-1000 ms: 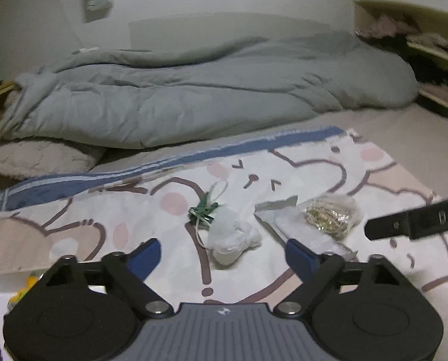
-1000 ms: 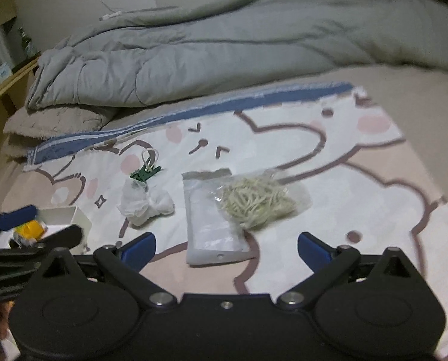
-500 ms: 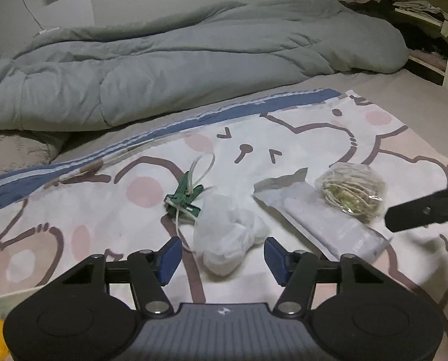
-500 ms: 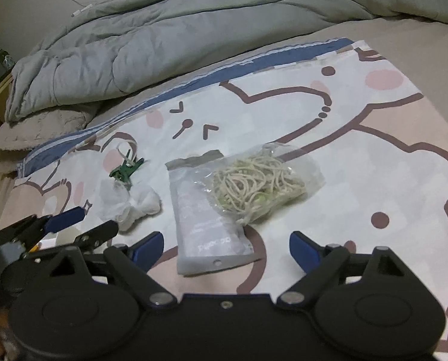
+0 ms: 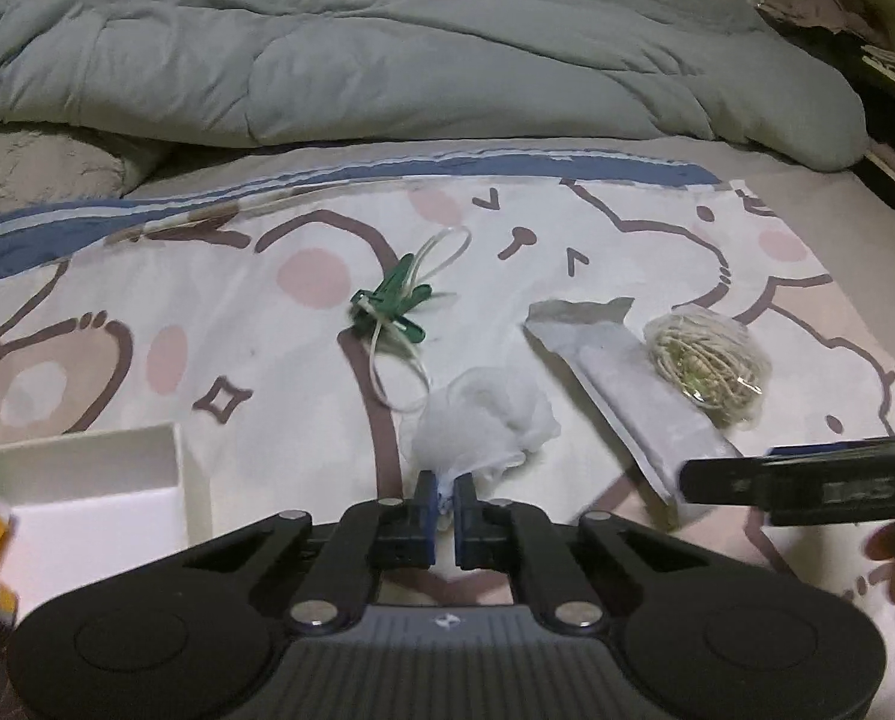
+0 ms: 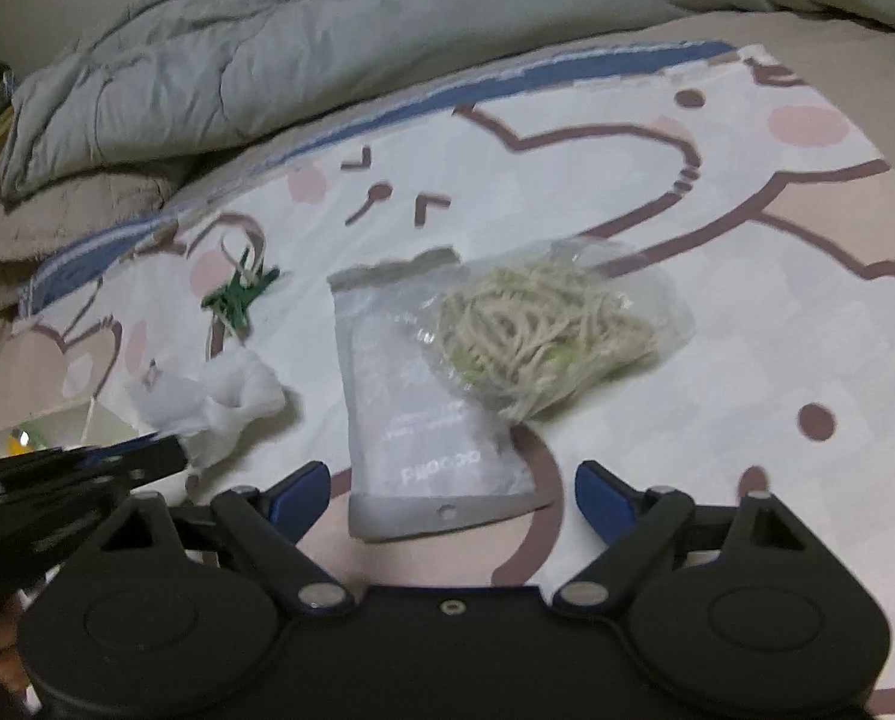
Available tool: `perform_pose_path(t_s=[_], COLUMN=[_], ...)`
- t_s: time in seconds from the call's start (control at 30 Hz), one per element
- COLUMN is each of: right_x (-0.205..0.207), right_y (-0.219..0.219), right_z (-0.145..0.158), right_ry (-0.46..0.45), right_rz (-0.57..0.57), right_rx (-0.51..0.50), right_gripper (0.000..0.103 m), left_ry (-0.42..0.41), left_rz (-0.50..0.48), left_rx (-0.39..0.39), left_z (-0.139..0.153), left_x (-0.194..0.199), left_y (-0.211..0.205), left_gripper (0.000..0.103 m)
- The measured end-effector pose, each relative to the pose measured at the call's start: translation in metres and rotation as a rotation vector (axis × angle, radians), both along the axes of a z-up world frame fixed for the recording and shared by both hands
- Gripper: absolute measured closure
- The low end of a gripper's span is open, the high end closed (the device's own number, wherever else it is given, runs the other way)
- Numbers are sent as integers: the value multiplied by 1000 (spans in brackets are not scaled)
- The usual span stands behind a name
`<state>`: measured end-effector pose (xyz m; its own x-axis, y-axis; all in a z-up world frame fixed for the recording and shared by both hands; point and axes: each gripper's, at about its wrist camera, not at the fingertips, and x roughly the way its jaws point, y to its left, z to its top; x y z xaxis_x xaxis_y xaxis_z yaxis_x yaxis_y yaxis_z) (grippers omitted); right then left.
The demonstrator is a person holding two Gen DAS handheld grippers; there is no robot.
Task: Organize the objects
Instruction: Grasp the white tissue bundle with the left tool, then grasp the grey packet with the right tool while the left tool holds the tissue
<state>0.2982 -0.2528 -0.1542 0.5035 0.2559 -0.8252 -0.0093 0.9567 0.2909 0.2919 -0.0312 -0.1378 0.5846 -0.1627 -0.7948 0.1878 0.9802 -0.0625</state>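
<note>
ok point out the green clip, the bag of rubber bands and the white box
green clip [image 5: 394, 305], left wrist view, on its crossed middle
bag of rubber bands [image 6: 543, 333], right wrist view, on the bands inside
white box [image 5: 81, 453], left wrist view, on its far wall

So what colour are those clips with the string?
Green clips, tied with pale string; clearest in the left wrist view.

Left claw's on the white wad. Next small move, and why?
Probably lift the white wad toward the white box. The left claw, whose jaws have just been closing, pinches the wad's near edge; the box sits open close beside it.
</note>
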Motion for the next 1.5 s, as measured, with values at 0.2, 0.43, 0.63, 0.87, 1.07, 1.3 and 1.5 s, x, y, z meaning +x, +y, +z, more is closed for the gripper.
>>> perform_pose_path(t_s=[0.2, 0.43, 0.63, 0.87, 1.07, 1.3, 1.5], right_x=[0, -15, -43, -53, -52, -50, -40], right_y=[20, 18, 5, 1, 18, 36, 45], right_z=[-9, -6, -6, 15, 29, 15, 6], right_ry=[-10, 6, 65, 8, -190, -250, -281], right_rz=[43, 74, 187, 157, 217, 369, 409], right_rx=[-71, -162, -168, -100, -170, -281, -311], right_gripper=[26, 85, 98, 92, 71, 64, 55], left_ry=[16, 57, 79, 107, 153, 184, 194], left_rz=[2, 26, 35, 47, 23, -3, -1], left_rx=[5, 1, -15, -37, -80, -101, -105], left_z=[17, 35, 44, 50, 49, 40, 37], left_x=[-27, -67, -99, -134, -160, -169, -168], left_y=[5, 13, 12, 11, 11, 16, 24], left_gripper=[99, 99, 99, 99, 99, 99, 99])
